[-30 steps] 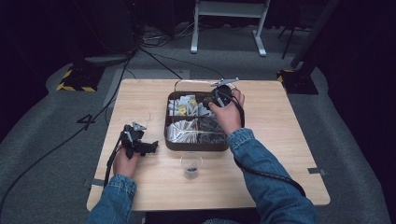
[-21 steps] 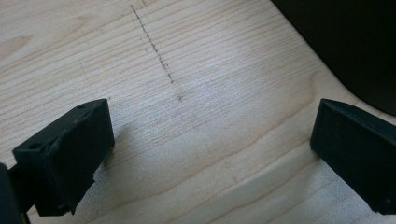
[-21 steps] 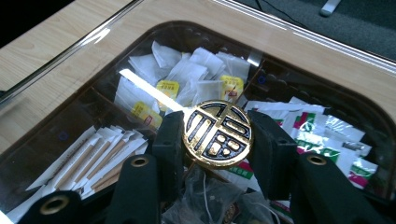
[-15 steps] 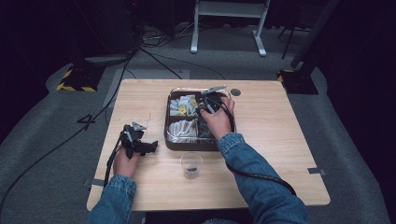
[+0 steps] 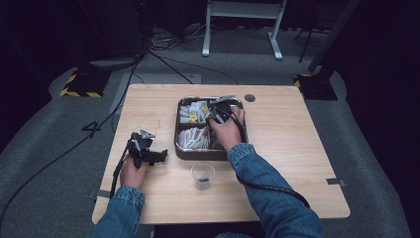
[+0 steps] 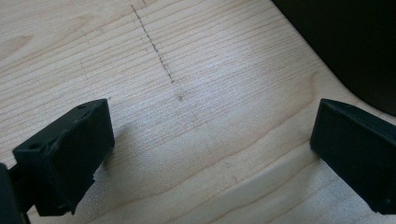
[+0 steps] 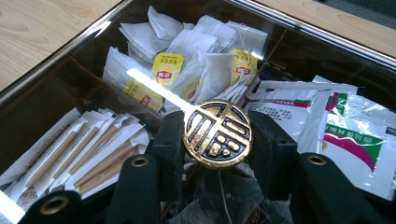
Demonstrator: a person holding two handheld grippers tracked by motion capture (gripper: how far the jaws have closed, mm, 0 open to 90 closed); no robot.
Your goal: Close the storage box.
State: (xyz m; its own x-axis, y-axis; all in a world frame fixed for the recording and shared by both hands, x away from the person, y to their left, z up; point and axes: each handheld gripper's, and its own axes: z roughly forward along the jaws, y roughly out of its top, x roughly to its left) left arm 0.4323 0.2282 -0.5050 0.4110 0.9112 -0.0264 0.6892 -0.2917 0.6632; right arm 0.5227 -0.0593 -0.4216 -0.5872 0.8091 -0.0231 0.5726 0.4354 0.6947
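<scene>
A dark box (image 5: pixel 177 144) with several compartments stands mid-table under a clear glass lid. The lid's round gold knob (image 7: pixel 217 128) sits between the black jaws of my right gripper (image 7: pixel 217 136), which is shut on it from both sides. In the high view the right gripper (image 5: pixel 216 117) is over the box's middle, hand behind it. Under the glass lie yellow-tagged tea bags (image 7: pixel 163 70), paper-wrapped sticks (image 7: pixel 93 149) and white-and-green sachets (image 7: pixel 345 126). My left gripper (image 5: pixel 148 153) rests on the table left of the box, open (image 6: pixel 210 140) over bare wood.
A small clear cup (image 5: pixel 203 174) with something dark at its bottom stands just in front of the box. A dark round hole (image 5: pixel 250 97) sits in the tabletop behind the box's right corner. The box's dark corner (image 6: pixel 355 46) is close to the left gripper.
My right hand has come from the box's back right corner to over its middle, and the gripper now grips the lid's knob. The left gripper has stayed put.
</scene>
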